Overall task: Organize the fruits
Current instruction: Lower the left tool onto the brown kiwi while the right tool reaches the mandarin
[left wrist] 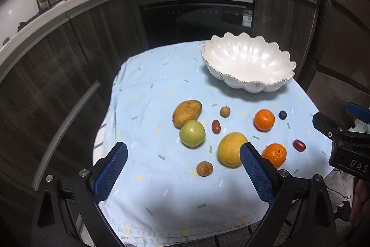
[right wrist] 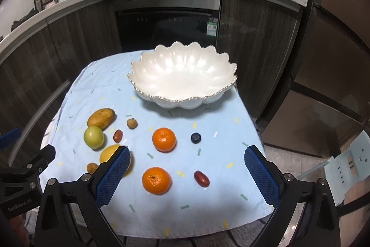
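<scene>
Pale-blue patterned cloth (right wrist: 161, 212) covers your table, the white scalloped ceramic bowl (right wrist: 182, 75) standing empty at its far side, the fruits, among them a brown oval mango (left wrist: 186, 113) and two round orange mandarins (right wrist: 163, 139), lying loose before your left gripper (left wrist: 183, 167) and right gripper (right wrist: 187, 169), both spread wide, holding nothing.

the left gripper (left wrist: 182, 168) is built from matte black arms, and 2 blue pads (left wrist: 256, 175) with a fine diamond-grid texture are carried on its fingers. round silver screws are set into the black arms. the right gripper (right wrist: 186, 174) is made the same way, with blue textured pads (right wrist: 113, 177). white lettering is printed on each black body, only partly legible.
</scene>
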Motion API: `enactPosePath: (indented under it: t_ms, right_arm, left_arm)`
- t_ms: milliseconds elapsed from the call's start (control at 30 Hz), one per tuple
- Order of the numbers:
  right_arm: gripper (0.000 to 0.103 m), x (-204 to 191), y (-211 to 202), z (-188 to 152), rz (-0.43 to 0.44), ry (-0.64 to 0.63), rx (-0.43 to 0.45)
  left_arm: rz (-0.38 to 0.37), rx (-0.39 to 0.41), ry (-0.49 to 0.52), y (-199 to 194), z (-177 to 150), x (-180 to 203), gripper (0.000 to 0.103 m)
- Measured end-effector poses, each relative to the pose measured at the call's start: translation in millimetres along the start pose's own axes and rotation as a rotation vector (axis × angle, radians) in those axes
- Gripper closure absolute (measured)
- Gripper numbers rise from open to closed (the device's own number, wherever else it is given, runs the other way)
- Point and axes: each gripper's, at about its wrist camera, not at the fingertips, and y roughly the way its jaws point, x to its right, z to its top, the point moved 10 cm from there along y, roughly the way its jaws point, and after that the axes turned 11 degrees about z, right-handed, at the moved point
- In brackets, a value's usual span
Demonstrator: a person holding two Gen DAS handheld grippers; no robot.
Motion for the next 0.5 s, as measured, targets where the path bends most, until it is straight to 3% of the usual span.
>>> enactPosePath:
  t_ms: [500]
  right_arm:
    - [0.009, -15, 30, -17, 0.049, -0.03, -0.088]
  left_arm:
    - [-0.053, -0.049, 0.072, 25, -13, 18, 0.009]
